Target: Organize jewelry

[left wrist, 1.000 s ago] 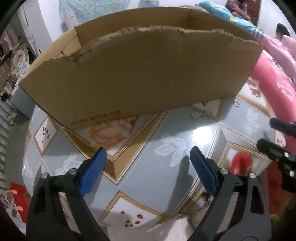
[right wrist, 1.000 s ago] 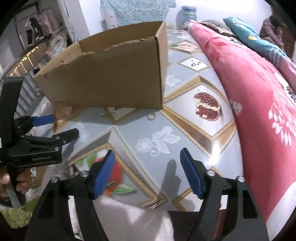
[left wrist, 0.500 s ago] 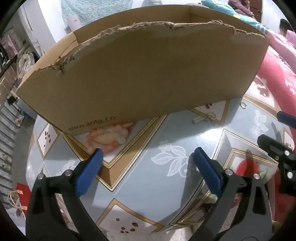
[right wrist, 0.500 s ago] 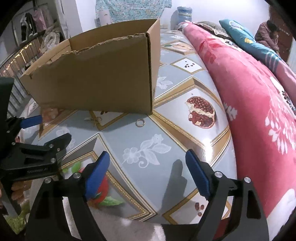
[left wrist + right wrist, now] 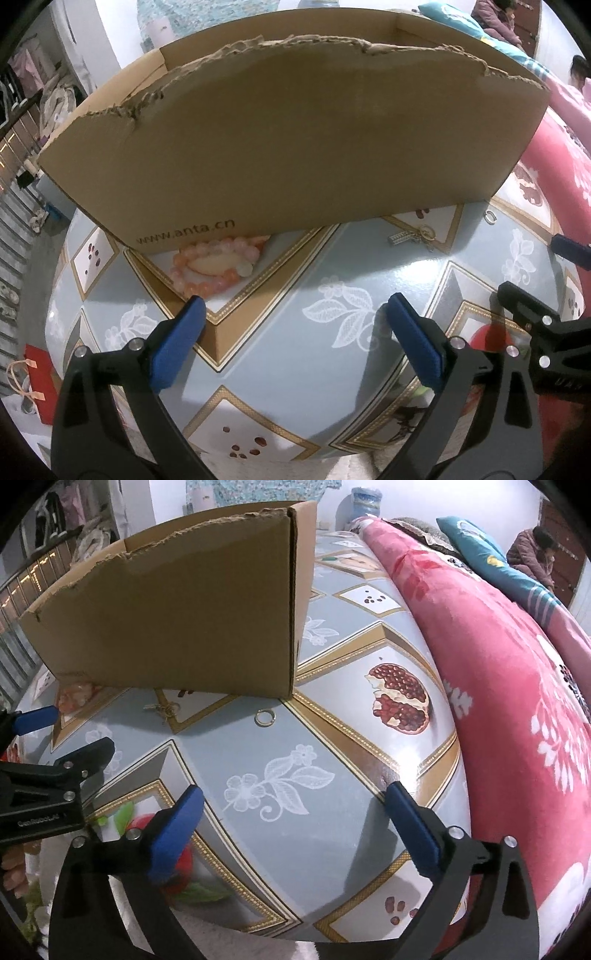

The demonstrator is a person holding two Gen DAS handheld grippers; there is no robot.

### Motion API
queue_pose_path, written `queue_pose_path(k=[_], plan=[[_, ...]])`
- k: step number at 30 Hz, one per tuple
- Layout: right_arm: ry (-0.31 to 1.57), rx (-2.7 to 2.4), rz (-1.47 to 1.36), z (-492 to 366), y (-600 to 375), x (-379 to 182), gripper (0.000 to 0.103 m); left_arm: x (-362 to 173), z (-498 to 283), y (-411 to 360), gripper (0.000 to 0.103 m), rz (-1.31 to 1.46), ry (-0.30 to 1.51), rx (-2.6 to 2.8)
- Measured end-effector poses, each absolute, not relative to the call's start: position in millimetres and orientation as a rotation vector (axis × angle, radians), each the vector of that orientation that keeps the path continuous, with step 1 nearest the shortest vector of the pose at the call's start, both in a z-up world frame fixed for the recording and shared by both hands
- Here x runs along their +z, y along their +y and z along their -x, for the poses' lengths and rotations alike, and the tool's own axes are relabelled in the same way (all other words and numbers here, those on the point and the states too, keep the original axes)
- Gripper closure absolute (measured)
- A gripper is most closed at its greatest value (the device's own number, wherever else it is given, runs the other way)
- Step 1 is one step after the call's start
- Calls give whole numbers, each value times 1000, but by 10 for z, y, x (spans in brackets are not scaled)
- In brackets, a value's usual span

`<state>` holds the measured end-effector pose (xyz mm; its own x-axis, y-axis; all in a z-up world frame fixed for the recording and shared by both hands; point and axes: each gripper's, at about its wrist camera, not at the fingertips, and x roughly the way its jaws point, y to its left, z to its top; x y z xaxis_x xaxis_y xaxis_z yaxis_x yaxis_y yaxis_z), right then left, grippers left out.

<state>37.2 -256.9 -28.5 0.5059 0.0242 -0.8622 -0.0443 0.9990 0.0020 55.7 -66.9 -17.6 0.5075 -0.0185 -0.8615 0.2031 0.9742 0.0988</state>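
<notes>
Cardboard box (image 5: 295, 147) with a torn top edge stands on the patterned bench (image 5: 295, 369); jewelry lies along its near wall.

Pink bead bracelet (image 5: 216, 264) lies on the bench at the box's near left end, touching or tucked just under the wall by the printed web address. Small metal clasp piece (image 5: 413, 235) lies further right, just in front of the wall. Thin ring (image 5: 265, 717) sits apart from it, near the box's right corner. Left tongs (image 5: 295, 332): wide apart, nothing between the blue pads, hovering over bare bench near the bracelet. Right tongs (image 5: 295, 823): jaws opening, nothing between them, above the white flower print, short of the ring. Pink floral blanket (image 5: 517, 664) borders the bench's right side.
</notes>
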Motion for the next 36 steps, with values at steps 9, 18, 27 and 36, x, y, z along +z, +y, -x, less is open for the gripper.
queue_pose_path(k=[9,18,27,36], plan=[[1037,58,24,-368,-2578,-291,6,-211,-539,-596,8,-179,1031,-129],[1054,74,24,-375,-2628,-288,6,-265,-542,-449,8,-133,1019,-194],[958,132,-9,-289,-2727,-146,6,-197,-526,-355,8,-118,952,-351],[837,238,-59,-292,-2758,55,8,-4,-516,-432,35,-87,864,-547]])
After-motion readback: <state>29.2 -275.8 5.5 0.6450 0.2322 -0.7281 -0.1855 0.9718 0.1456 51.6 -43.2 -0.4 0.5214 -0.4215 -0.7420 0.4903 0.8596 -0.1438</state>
